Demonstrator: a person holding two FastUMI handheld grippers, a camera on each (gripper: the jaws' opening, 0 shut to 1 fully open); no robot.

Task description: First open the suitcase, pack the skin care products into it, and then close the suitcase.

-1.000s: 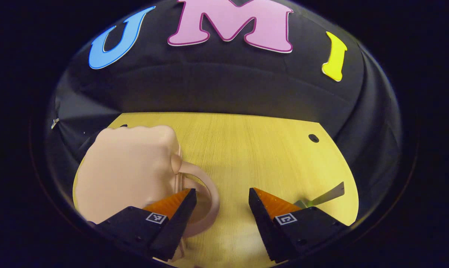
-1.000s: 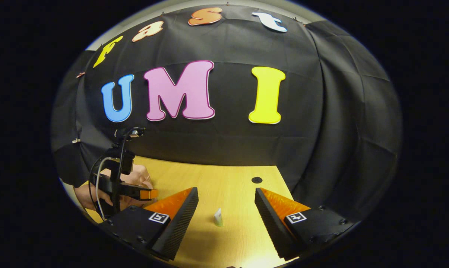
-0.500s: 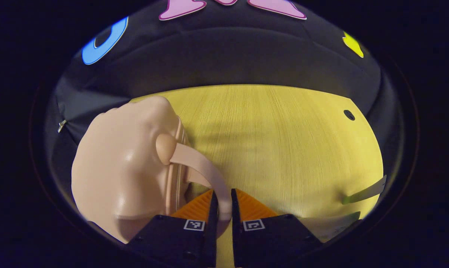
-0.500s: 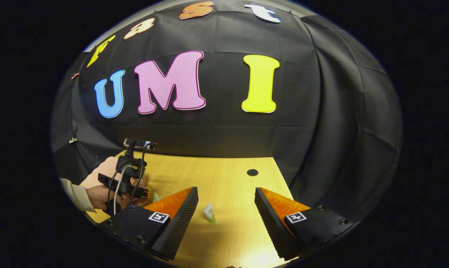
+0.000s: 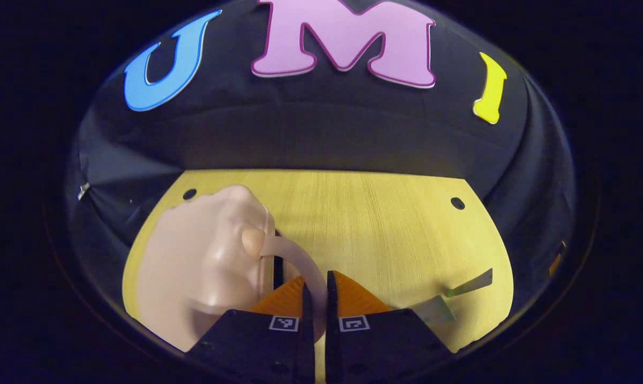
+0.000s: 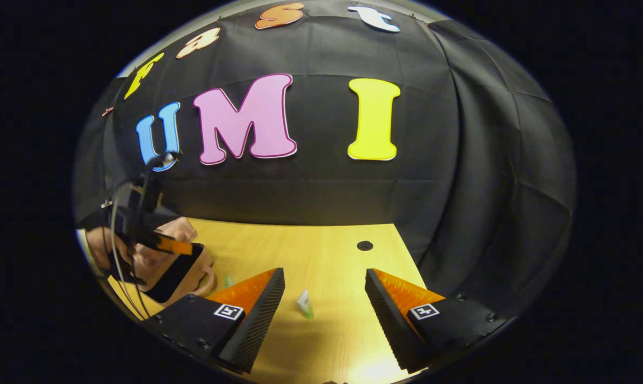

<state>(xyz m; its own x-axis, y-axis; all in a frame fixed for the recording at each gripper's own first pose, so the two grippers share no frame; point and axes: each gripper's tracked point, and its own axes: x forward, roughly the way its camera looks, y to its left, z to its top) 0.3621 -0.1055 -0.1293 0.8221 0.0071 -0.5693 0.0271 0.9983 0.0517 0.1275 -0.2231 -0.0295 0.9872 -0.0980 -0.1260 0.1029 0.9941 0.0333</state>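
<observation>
The stiff-shelled suitcase (image 5: 204, 266), likely light, is gripped by its thin handle (image 5: 305, 264) in the clamped left gripper (image 5: 316, 298), while the right gripper (image 6: 324, 296) is held wide open, empty.

Hidden and cut-off parts

Your left gripper (image 5: 316, 298) covers the lower handle (image 5: 300, 261) and the suitcase's (image 5: 204, 272) near edge; one tube (image 5: 433, 309) is partly behind a finger, and the suitcase's inside (image 6: 174, 274) is too dark to read.

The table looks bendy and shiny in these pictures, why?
Left gripper view: the fisheye lens bows the table into a dome, and the suitcase carries a soft shine. Right gripper view: a bright glare patch sits on the table's near edge, and the tube looks small and soft.
</observation>
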